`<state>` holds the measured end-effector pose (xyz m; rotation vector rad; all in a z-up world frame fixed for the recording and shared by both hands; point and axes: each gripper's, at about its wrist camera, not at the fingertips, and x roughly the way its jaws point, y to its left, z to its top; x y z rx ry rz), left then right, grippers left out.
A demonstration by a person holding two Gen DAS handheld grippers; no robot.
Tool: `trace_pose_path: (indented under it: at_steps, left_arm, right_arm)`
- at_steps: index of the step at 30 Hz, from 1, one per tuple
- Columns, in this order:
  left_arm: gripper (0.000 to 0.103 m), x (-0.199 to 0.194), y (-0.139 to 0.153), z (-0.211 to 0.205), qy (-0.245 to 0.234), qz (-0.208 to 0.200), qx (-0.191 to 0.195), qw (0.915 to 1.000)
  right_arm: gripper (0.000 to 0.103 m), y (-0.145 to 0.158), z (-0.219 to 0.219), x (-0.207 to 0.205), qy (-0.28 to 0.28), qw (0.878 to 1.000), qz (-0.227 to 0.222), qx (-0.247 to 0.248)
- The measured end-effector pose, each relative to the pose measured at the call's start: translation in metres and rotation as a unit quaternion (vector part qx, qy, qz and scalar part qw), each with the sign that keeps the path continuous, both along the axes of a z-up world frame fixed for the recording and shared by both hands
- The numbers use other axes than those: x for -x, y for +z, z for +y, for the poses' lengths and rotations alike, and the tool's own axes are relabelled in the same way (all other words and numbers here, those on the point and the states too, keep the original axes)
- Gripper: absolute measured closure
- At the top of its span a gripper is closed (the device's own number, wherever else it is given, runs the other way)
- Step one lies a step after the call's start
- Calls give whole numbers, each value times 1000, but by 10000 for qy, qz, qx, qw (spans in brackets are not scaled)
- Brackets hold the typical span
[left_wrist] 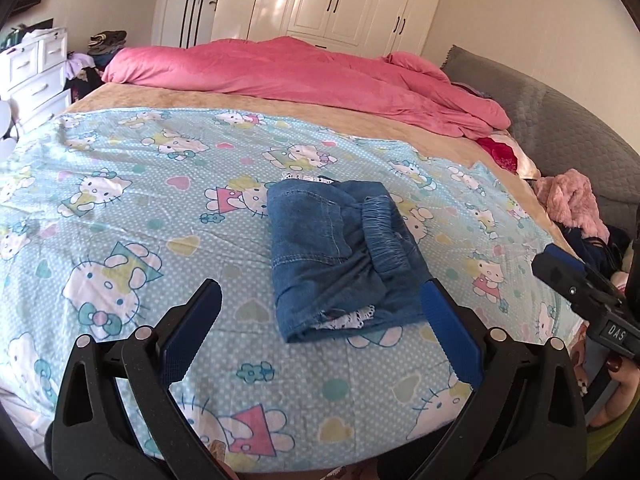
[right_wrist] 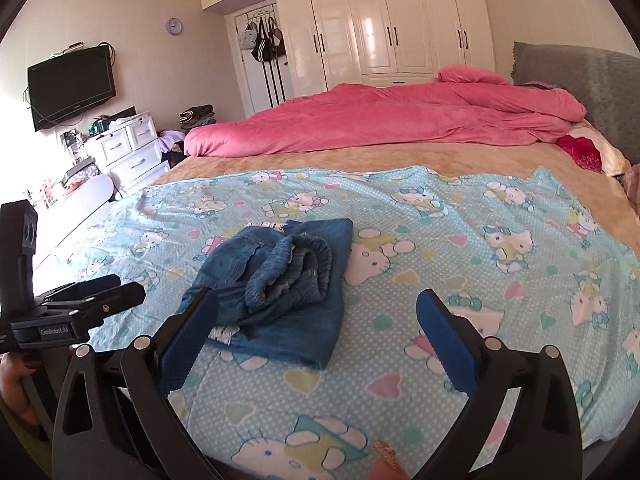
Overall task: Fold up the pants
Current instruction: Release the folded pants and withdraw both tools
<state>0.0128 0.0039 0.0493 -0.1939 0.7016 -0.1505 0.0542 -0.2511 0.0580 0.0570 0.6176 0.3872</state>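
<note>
Over on the left of the pants (left_wrist: 340, 256): left gripper (left_wrist: 320, 332) hovering above the cartoon-print sheet (left_wrist: 120, 208), jaws spread wide, nothing between them, no contact with denim. Dead centre: pants themselves, already a compact denim bundle lying on the sheet, elastic waistband (left_wrist: 386, 232) bunched on top, a scrap of white lace trim (left_wrist: 352, 318) peeking from the near edge. Long axis of the bundle running away from the camera, toward the pink duvet (left_wrist: 300, 72) far behind the pants; near short end sitting just ahead of the left gripper's tips and slightly toward its right finger (left_wrist: 448, 340). To the right of the pants: right gripper (right_wrist: 316, 340), likewise gaping and empty, bundle (right_wrist: 280, 280) lying ahead and off to its left side, left finger (right_wrist: 188, 340) overlapping the near corner of the denim in view, touching or merely in front impossible to say. Judged by framing, left gripper more squarely lined up with the bundle, so nearer for any last tuck. Fold looking essentially done; waistband lump sitting loose on top, likely the only thing wanting a press flat. Risk in that: a careless nudge along the long axis could slide the layers open.
</note>
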Motion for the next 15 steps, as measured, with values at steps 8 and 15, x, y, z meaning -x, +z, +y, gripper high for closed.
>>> trace_pose_path:
  at_steps: [8, 15]
  left_arm:
    - [9, 17, -2, -7, -32, -66, -57, 10000]
    - [9, 26, -12, -9, -63, -19, -134, 9999]
  right_arm:
    - [4, -4, -3, 20, -34, 9999, -97, 44]
    - [4, -5, -5, 30, -45, 9996, -264, -4]
